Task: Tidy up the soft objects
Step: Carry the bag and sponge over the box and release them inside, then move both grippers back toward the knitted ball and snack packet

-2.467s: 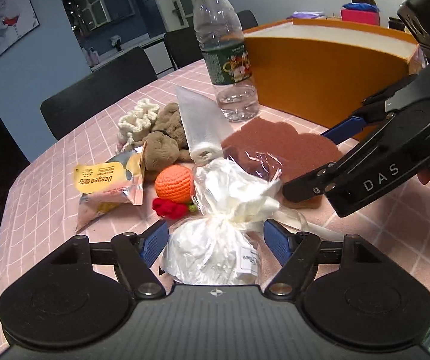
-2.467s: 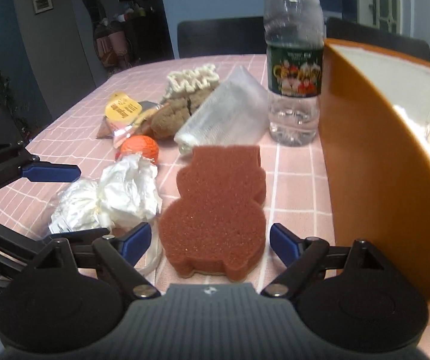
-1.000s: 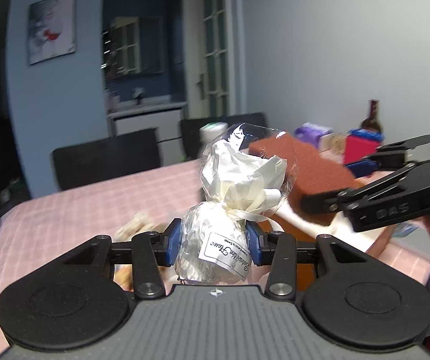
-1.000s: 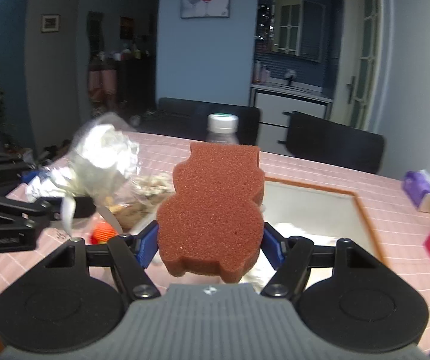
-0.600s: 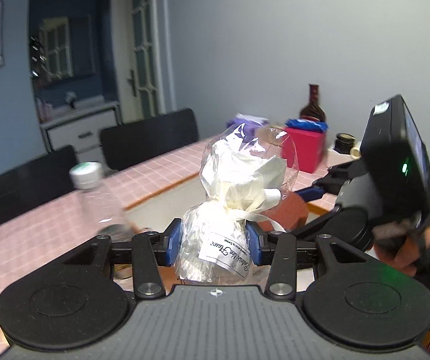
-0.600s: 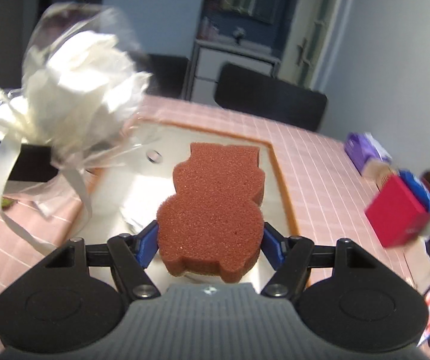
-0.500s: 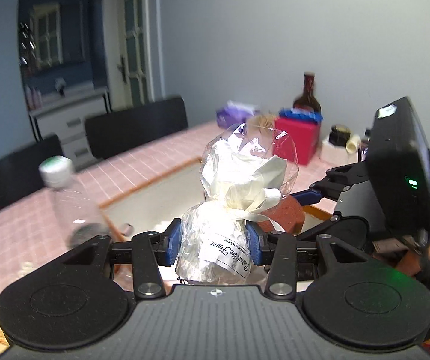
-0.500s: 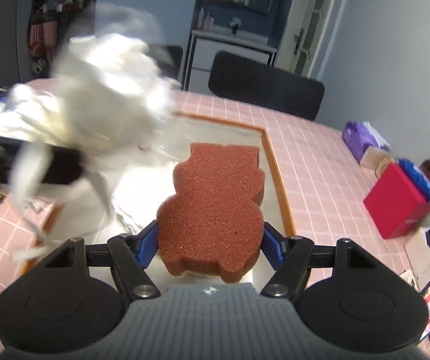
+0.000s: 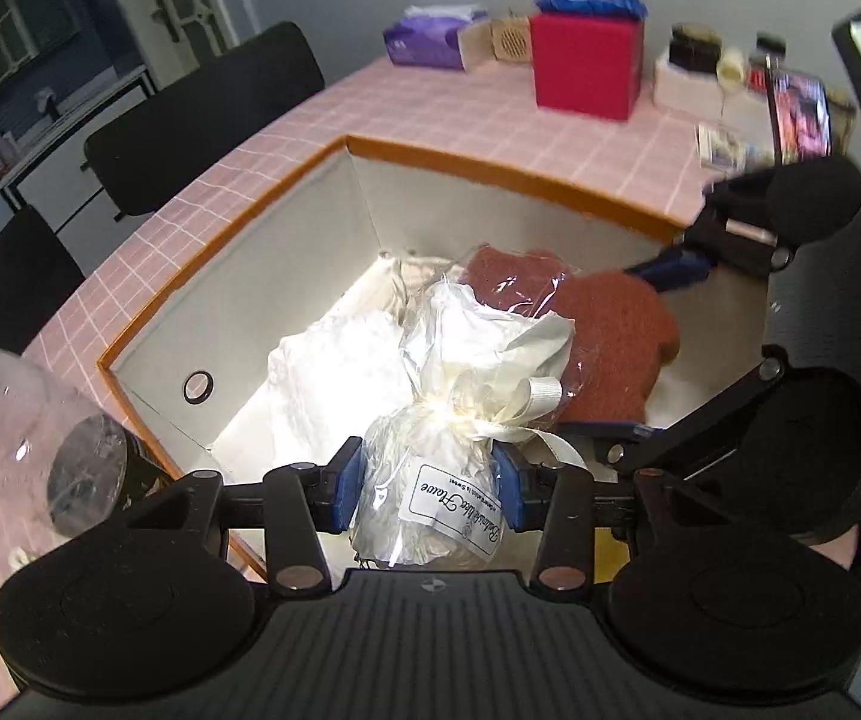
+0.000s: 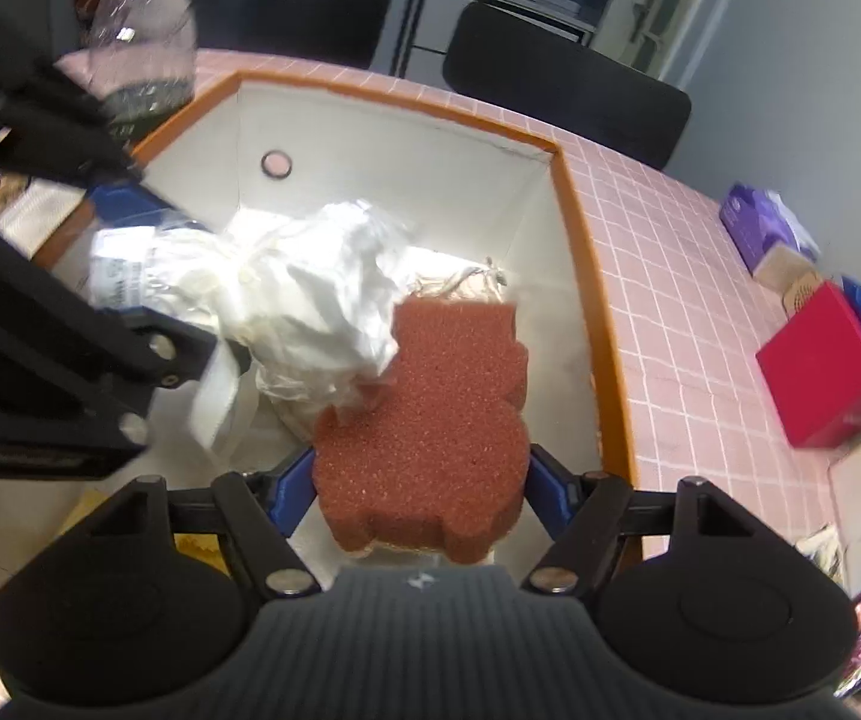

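Note:
My left gripper (image 9: 424, 478) is shut on a clear cellophane bag (image 9: 478, 354) of soft white stuff, tied with a cream ribbon. It hangs tilted down over the open orange-rimmed box (image 9: 238, 222), whose inside is white. My right gripper (image 10: 421, 480) is shut on a brown bear-shaped sponge (image 10: 436, 414) and holds it inside the same box (image 10: 580, 252). In the right wrist view the bag (image 10: 310, 288) overlaps the sponge's top left corner, with the left gripper (image 10: 130, 264) beside it. In the left wrist view the sponge (image 9: 616, 330) lies just behind the bag.
White crumpled material (image 9: 334, 372) lies on the box floor. A clear water bottle (image 9: 4, 414) stands left of the box. On the pink checked table beyond are a red box (image 9: 586, 60), a purple tissue pack (image 9: 424, 42) and a phone (image 9: 799, 114). Black chairs (image 10: 562, 90) stand behind.
Both grippers swung over from the table to the box and tipped downward, carrying the bag and the sponge down into its opening. Neither grip has changed.

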A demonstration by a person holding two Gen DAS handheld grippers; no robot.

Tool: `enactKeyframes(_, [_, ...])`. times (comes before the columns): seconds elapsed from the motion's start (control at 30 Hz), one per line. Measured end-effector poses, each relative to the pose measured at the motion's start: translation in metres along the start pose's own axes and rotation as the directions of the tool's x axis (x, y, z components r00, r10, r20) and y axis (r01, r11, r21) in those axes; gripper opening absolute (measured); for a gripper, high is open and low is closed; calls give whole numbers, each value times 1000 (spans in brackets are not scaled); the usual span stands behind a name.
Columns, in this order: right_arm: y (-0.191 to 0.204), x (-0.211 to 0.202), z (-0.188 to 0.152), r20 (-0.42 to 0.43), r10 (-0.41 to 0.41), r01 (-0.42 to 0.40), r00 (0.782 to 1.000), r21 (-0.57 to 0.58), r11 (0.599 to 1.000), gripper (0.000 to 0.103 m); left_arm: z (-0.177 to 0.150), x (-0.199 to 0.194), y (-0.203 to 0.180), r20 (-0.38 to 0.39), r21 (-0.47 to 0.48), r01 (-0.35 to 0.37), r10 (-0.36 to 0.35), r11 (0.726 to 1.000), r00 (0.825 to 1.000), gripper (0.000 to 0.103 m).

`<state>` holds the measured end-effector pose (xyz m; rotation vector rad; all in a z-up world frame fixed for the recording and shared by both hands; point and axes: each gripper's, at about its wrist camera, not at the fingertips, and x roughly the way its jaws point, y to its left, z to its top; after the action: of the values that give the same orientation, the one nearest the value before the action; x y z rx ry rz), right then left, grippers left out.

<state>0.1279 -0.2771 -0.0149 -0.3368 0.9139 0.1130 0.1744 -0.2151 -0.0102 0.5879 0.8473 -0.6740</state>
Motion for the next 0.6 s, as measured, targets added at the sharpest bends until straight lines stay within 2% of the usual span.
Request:
enactKeyframes(0.1, [6, 6, 0, -10, -12, 11, 1000, -52, 999, 72, 2, 11, -3, -52, 47, -4, 7, 999, 999, 52])
enactKeyframes(0.2, [9, 6, -2, -7, -19, 18, 1000, -84, 996, 74, 0, 13, 1, -60, 51, -31, 34, 998, 998, 57])
enactKeyframes(0.33, [6, 3, -3, -2, -16, 16, 1000, -78, 997, 82, 0, 10, 6, -43, 42, -43, 45, 998, 998, 65])
enactKeyframes(0.6, [11, -16, -2, 48, -6, 11, 999, -92, 996, 89, 0, -11, 3, 17, 38, -39, 38, 999, 999, 75])
